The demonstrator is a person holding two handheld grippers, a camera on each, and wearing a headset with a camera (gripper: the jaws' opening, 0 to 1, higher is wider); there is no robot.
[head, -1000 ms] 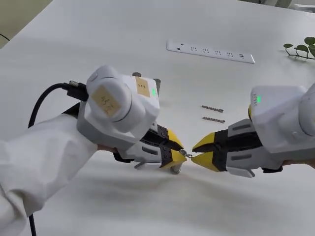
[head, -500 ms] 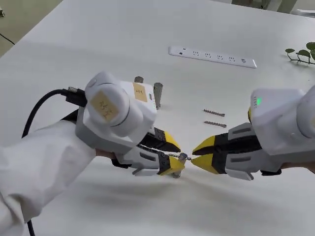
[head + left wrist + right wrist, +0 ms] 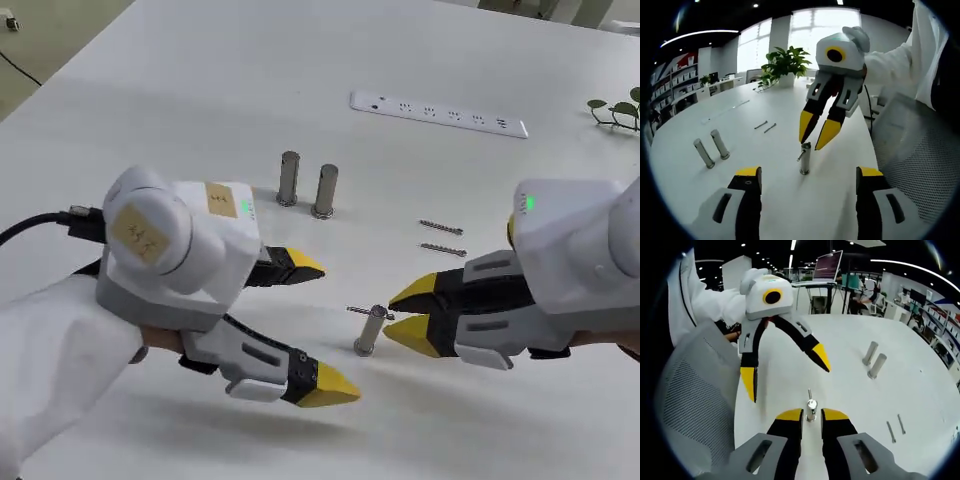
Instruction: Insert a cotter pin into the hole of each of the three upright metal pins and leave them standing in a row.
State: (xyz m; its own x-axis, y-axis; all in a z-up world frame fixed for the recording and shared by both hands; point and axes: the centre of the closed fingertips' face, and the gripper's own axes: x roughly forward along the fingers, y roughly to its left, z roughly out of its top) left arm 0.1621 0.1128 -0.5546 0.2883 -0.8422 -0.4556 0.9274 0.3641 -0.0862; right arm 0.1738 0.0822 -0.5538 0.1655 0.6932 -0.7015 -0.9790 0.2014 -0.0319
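A metal pin (image 3: 367, 334) stands upright on the white table (image 3: 200, 90) with a cotter pin (image 3: 362, 312) through the hole near its top. My right gripper (image 3: 390, 317) has its jaws a narrow gap apart at that pin's top (image 3: 811, 405), not touching it. My left gripper (image 3: 320, 326) is wide open, a short way to the pin's left, with nothing between its fingers. Two more upright pins (image 3: 289, 178) (image 3: 324, 190) stand side by side farther back. Two loose cotter pins (image 3: 441, 228) (image 3: 442, 249) lie to the right.
A white power strip (image 3: 438, 113) lies at the back of the table, and a plant sprig (image 3: 620, 105) at the far right edge. A black cable (image 3: 40, 225) trails from my left gripper. Mesh chair backs (image 3: 910, 140) stand beside the table.
My left gripper has opened, let go of the near pin and drawn back to the left. The pin now stands free with the cotter pin through it. My right gripper has hardly moved.
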